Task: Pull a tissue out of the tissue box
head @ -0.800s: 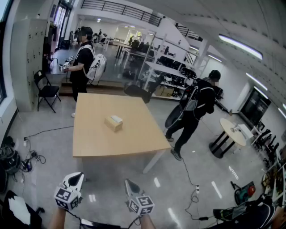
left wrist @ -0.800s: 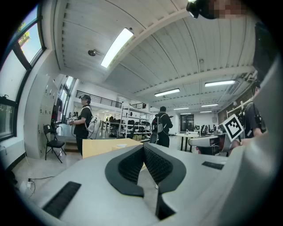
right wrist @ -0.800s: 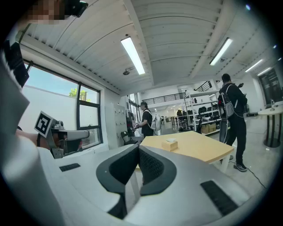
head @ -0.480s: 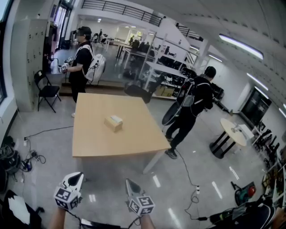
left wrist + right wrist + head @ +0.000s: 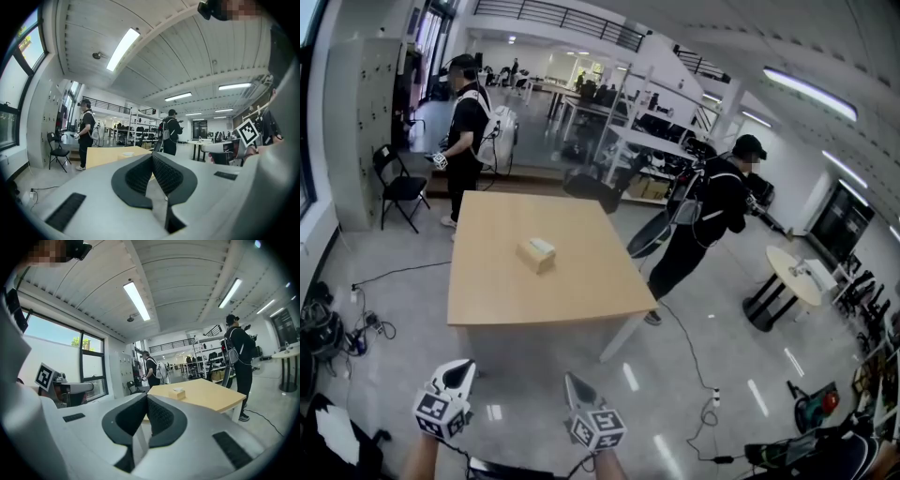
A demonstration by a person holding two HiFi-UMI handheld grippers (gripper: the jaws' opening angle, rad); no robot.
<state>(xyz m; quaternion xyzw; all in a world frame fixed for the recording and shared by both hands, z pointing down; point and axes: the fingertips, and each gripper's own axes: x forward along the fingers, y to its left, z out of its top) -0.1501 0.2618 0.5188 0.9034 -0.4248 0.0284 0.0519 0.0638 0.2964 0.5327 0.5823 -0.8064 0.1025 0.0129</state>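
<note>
- left gripper [image 5: 457, 373]: nearest, low in the head view; jaws closed together, nothing between them
- right gripper [image 5: 573, 384]: just beside it; jaws likewise pressed together, empty; both well short of the table
- table [image 5: 581, 295]: pale wood, smooth; bare but for one item
- tissue box [image 5: 535, 256]: near the table's middle; probably light cardboard, apt to slide or lift
- tissue [image 5: 542, 246]: white tuft at the top slot; judged soft, thin, easily torn; best pinched at the tuft
- room: glossy grey floor; cables [image 5: 366, 328]; folding chair [image 5: 398, 187]; shelving beyond
</note>
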